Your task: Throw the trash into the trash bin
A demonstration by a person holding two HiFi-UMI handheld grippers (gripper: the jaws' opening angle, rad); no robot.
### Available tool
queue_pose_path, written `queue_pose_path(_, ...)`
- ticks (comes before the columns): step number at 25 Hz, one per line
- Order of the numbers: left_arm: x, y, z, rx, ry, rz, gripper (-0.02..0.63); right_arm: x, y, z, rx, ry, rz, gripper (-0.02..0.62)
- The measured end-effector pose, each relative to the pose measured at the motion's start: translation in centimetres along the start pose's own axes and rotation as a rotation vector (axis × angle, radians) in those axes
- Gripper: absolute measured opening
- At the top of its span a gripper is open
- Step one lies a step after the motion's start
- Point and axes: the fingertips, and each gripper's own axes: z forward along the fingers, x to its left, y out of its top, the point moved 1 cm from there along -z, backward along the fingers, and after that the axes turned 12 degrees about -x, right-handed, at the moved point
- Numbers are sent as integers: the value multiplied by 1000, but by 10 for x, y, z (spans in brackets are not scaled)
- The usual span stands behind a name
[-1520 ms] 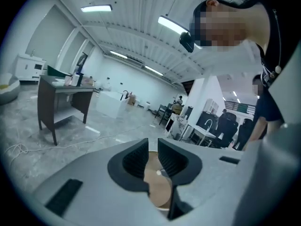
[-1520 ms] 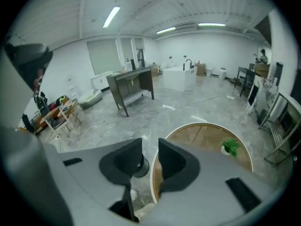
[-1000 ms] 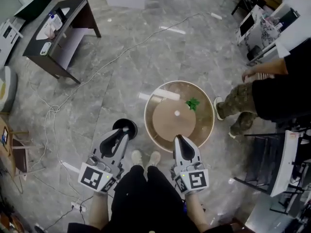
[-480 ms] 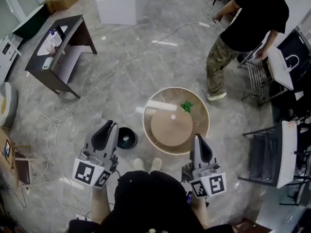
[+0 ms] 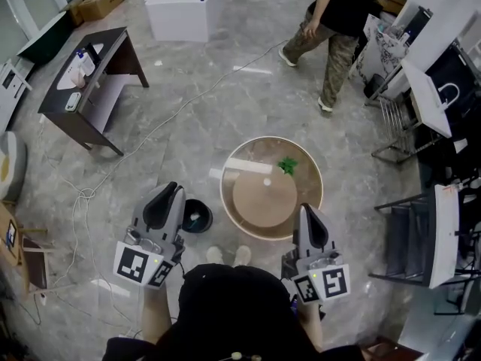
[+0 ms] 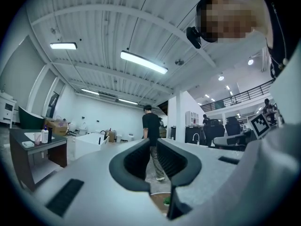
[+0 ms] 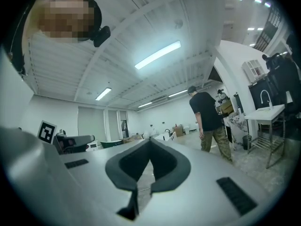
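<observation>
Your left gripper (image 5: 173, 189), jaws narrowly apart and empty, hangs just left of the bin (image 5: 197, 216); your right gripper (image 5: 305, 210), shut and empty, overlaps the rim of the table (image 5: 248, 232), with open floor (image 5: 195, 126) beyond.

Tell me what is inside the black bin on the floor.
A small pale scrap lies in the black bin; the left hand-held gripper covers the bin's left edge, hiding anything there.

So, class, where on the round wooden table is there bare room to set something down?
The round wooden table is bare across the near half of its raised disc and along its right rim. The far side is crowded: a white strip, a green crumpled scrap and a small white bit.
</observation>
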Motion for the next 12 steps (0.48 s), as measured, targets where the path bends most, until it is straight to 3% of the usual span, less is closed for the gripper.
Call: queue_pose_path(12,-5,-2,-1,-7,7,-5,46,-9,0,-3,9,-12,-9,3)
